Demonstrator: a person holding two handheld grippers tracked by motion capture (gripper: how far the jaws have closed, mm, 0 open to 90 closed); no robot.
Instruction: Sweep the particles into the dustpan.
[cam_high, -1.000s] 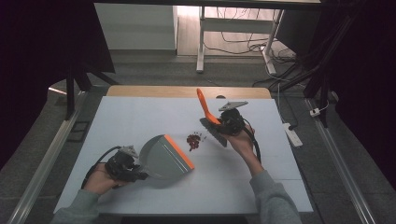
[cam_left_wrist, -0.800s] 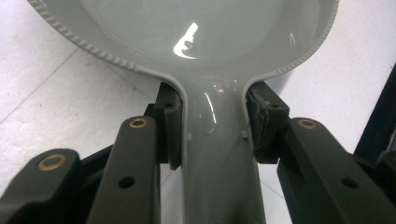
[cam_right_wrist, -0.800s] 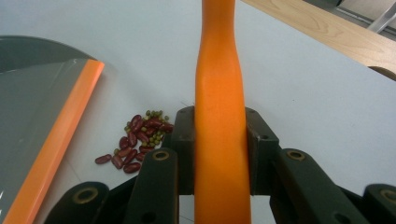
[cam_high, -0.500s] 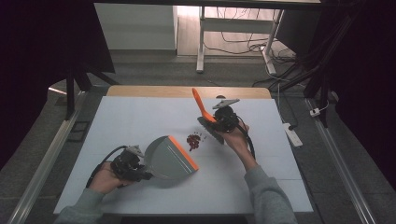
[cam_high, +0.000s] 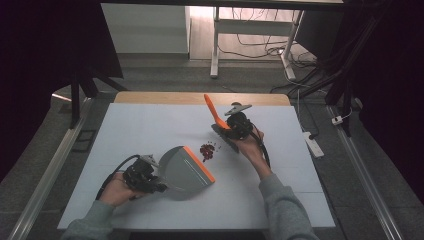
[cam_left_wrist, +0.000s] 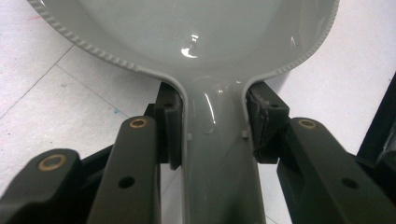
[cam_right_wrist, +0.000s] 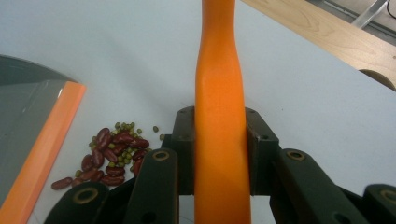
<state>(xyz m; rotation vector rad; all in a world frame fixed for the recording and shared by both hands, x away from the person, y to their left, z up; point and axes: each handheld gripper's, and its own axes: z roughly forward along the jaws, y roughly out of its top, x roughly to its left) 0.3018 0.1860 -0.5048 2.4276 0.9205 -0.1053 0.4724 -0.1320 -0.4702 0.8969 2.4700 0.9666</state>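
Observation:
A grey dustpan (cam_high: 184, 169) with an orange lip lies on the white table, its lip facing a small pile of red and green beans (cam_high: 207, 150). My left gripper (cam_high: 145, 176) is shut on the dustpan handle (cam_left_wrist: 215, 158), the jaws pressing both sides. My right gripper (cam_high: 237, 125) is shut on the orange handle of a brush (cam_right_wrist: 219, 130), whose dark head rests on the table just right of the beans (cam_right_wrist: 112, 151). The dustpan lip (cam_right_wrist: 44, 154) shows at the left of the right gripper view.
The white table top (cam_high: 150, 130) has a wooden strip (cam_high: 200, 98) along its far edge. Metal rails run along both sides of the table. A desk frame and cables stand on the floor beyond.
The dustpan and my left gripper have slid right toward the beans. The brush in my right gripper has shifted slightly left, closer to the pile.

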